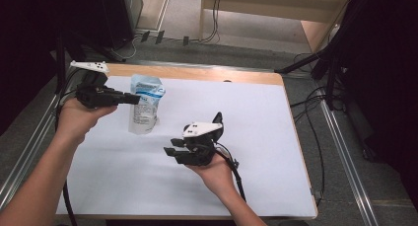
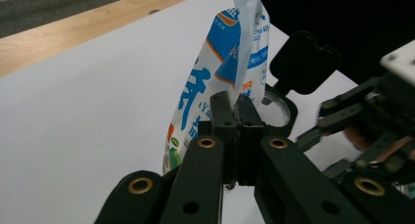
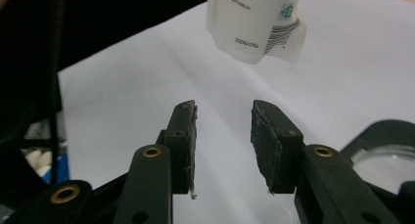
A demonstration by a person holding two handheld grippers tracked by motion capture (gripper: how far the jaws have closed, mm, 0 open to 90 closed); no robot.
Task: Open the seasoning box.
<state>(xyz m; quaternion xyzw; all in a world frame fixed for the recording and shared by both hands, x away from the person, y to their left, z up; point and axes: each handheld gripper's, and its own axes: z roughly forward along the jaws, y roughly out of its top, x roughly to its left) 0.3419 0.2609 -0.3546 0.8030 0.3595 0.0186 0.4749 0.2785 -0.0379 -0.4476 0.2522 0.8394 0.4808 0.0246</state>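
A white and blue pouch (image 1: pixel 144 105) hangs upright over the white table cover, its bottom at or just above the sheet. My left gripper (image 1: pixel 134 98) comes in from the left and is shut on the pouch's side seam. In the left gripper view the jaws (image 2: pixel 237 111) pinch that thin edge of the pouch (image 2: pixel 215 72). My right gripper (image 1: pixel 172 151) is held low in front of the pouch, open, with nothing between its jaws. In the right gripper view the pads (image 3: pixel 222 131) stand apart, and the pouch's bottom (image 3: pixel 254 18) hangs farther ahead.
The white sheet (image 1: pixel 246 137) covers most of the wooden table (image 1: pixel 197 72), whose bare strip shows along the far edge. Cables (image 1: pixel 231 174) trail from the grippers. Black stands and cables lie on the floor to the right (image 1: pixel 320 63). Metal rails run along both table sides.
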